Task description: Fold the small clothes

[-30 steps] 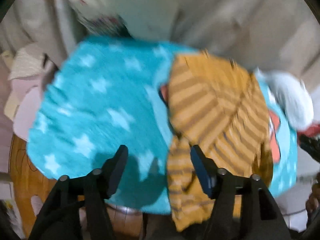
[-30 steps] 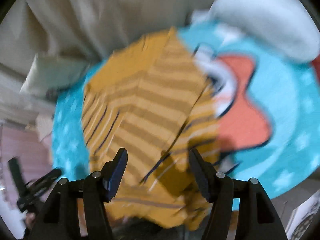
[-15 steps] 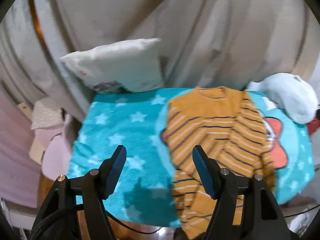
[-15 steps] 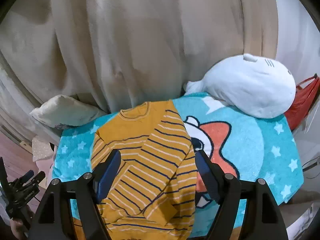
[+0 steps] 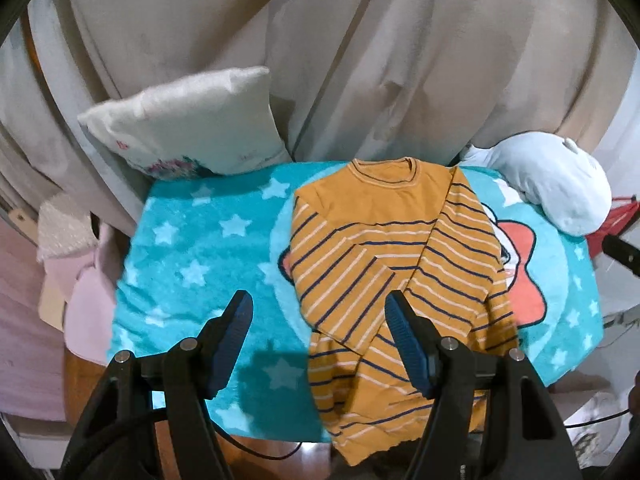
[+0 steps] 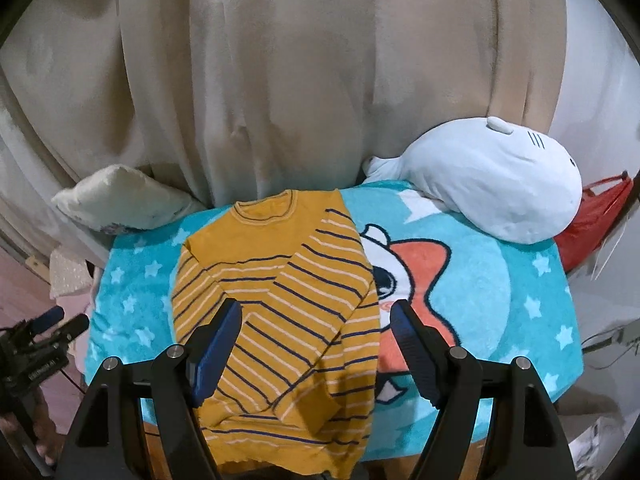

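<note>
Sweater lies flat on star blanket over the worktop, both sleeves folded in across chest, hem hanging off near edge at 6 o'clock. Left gripper & right gripper hover above, both wide apart, holding nothing. Next, prob: grab hem, fold up toward collar at 12. Hem underside hidden; worktop barely visible.

The striped sweater is matt knit cloth; the star blanket fuzzy fleece; the plush toy soft, velvety; the curtain smooth fabric.
</note>
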Available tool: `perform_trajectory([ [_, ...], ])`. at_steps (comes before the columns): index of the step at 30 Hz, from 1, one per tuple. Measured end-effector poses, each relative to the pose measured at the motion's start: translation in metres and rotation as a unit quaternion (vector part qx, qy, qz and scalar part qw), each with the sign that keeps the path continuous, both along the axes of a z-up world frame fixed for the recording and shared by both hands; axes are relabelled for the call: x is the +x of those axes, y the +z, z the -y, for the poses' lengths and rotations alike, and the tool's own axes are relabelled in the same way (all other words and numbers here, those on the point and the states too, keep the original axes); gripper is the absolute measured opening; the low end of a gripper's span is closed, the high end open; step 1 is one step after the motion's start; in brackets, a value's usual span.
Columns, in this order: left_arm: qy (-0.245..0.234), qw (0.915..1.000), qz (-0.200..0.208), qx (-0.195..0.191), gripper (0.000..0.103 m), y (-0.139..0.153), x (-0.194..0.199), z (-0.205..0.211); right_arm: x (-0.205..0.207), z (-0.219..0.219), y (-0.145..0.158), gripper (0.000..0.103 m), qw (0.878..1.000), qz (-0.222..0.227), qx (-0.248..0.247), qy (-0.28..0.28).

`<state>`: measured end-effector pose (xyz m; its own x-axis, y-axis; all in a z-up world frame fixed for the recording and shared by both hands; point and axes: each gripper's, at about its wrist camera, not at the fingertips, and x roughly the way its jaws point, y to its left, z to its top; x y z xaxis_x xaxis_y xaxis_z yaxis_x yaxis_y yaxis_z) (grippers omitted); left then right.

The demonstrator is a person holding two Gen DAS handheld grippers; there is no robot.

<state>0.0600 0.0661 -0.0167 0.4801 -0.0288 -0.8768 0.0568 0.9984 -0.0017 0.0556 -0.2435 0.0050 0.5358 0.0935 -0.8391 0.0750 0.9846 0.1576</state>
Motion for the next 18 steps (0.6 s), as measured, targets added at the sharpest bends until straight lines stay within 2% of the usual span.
perform_trajectory([
  [5, 0.023, 0.9992, -0.031, -0.005, 0.068, -0.024, 0.022, -0.009, 0.023, 0.008, -0.014, 0.081, 1.0, -0.019, 0.016, 0.012],
  [8, 0.04, 0.9975, -0.056, -0.014, 0.069, -0.044, 0.037, -0.014, 0.045, 0.012, -0.032, 0.079, 0.999, -0.04, 0.021, 0.021],
  [13, 0.049, 0.9955, -0.077, -0.025, 0.069, -0.08, 0.069, -0.016, 0.089, 0.021, -0.075, 0.072, 0.995, -0.072, 0.038, 0.054],
  [18, 0.029, 0.9945, -0.099, -0.017, 0.069, -0.124, 0.12, -0.01, 0.137, 0.037, -0.127, 0.067, 0.991, -0.102, 0.062, 0.068],
])
